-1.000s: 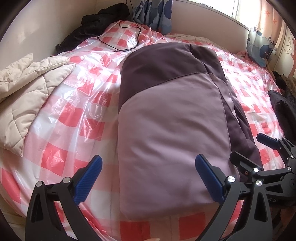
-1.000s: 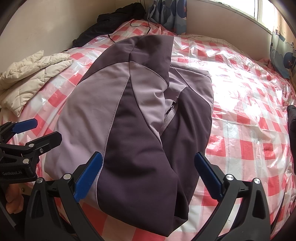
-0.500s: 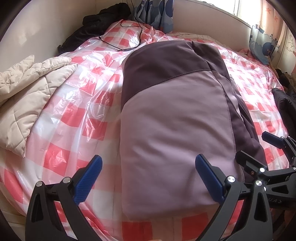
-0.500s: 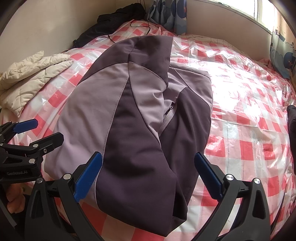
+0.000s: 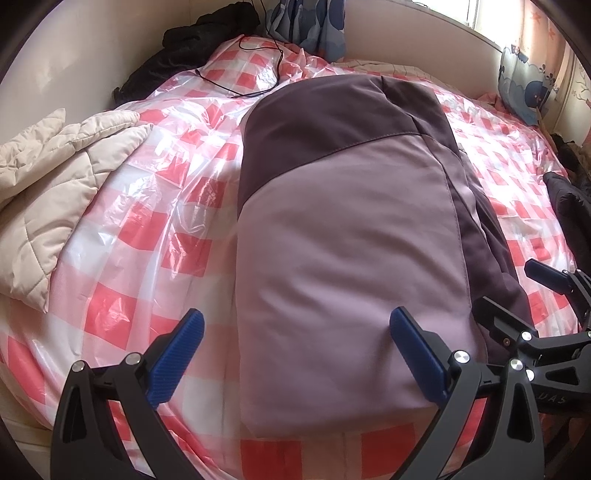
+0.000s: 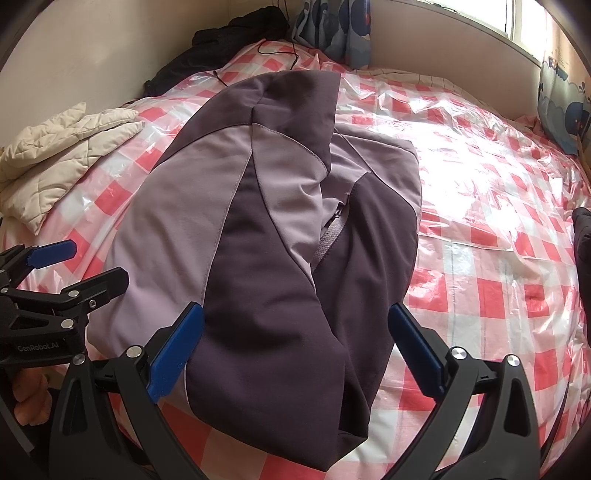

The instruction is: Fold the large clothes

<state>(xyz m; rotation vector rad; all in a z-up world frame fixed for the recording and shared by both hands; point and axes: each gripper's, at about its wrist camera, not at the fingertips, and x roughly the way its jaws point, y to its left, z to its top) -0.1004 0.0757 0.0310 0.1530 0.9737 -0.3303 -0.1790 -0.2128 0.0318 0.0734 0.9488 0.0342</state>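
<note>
A large two-tone jacket (image 5: 347, 258), lilac and dark purple, is laid lengthwise on a bed covered by a red-and-white checked plastic sheet (image 5: 155, 236). In the left wrist view the jacket is seen as a folded bundle, its smooth lilac panel uppermost and the dark purple yoke at the far end. In the right wrist view the other side of the bundle (image 6: 280, 229) is shown: a sleeve is folded across the body, and a grey zipper (image 6: 328, 240) is exposed in the crease between the panels.

The left claw (image 5: 295, 354) is held wide open above the near edge of the jacket; nothing is gripped, and its right blue pad (image 5: 417, 358) is seen over the lilac cloth while the other lies over the checked sheet. The right claw (image 6: 295, 350) is likewise spread wide and empty, poised over the near dark purple end of the bundle. Each claw is visible at the edge of the other's view, just beside the jacket.

A cream quilted coat (image 5: 48, 206) is piled at the left side of the bed, well apart from the jacket. Dark clothing (image 6: 236, 40) and a thin black cable (image 5: 258, 74) are seen near the far wall, beside a blue patterned curtain (image 6: 332, 29).
</note>
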